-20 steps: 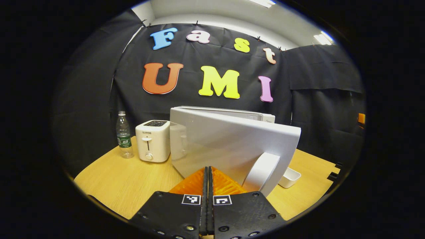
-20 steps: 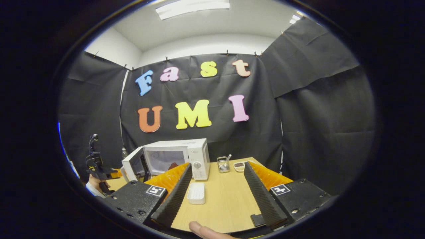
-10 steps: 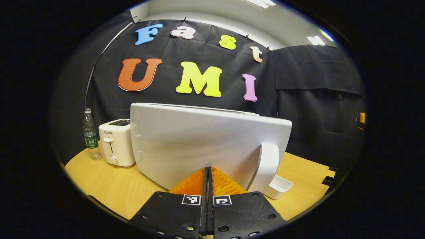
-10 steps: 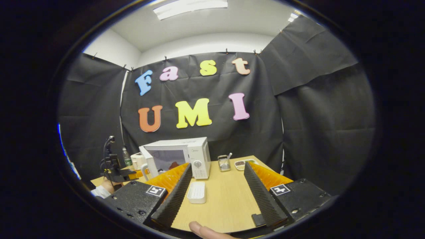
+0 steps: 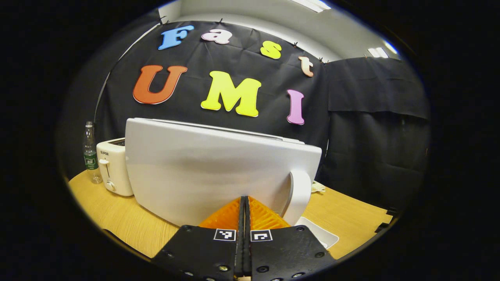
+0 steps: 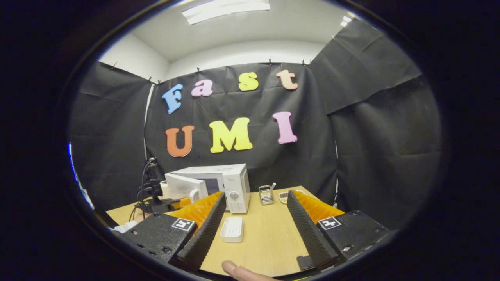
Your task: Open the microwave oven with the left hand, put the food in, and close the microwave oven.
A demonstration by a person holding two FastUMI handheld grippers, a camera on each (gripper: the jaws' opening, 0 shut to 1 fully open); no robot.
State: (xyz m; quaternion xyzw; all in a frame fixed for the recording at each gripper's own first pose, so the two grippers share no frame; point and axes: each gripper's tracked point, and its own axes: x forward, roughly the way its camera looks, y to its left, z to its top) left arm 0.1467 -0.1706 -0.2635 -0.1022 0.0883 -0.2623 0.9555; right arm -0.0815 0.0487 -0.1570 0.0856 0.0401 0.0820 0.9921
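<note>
- On the far left of the surface (image 5: 117, 210) stand a water bottle (image 5: 90, 154) and a toaster (image 5: 111, 166), apart from the work.
- The left claw (image 5: 244, 205), fingers pressed together and holding nothing, is against the microwave door (image 5: 211, 171), which is almost closed; I judge only the final push is left.
- The food I cannot see; presumably it is inside.
- The right claw (image 6: 254, 212) hangs wide open and empty over a white tray (image 6: 232, 229); nothing blocks the door.
</note>
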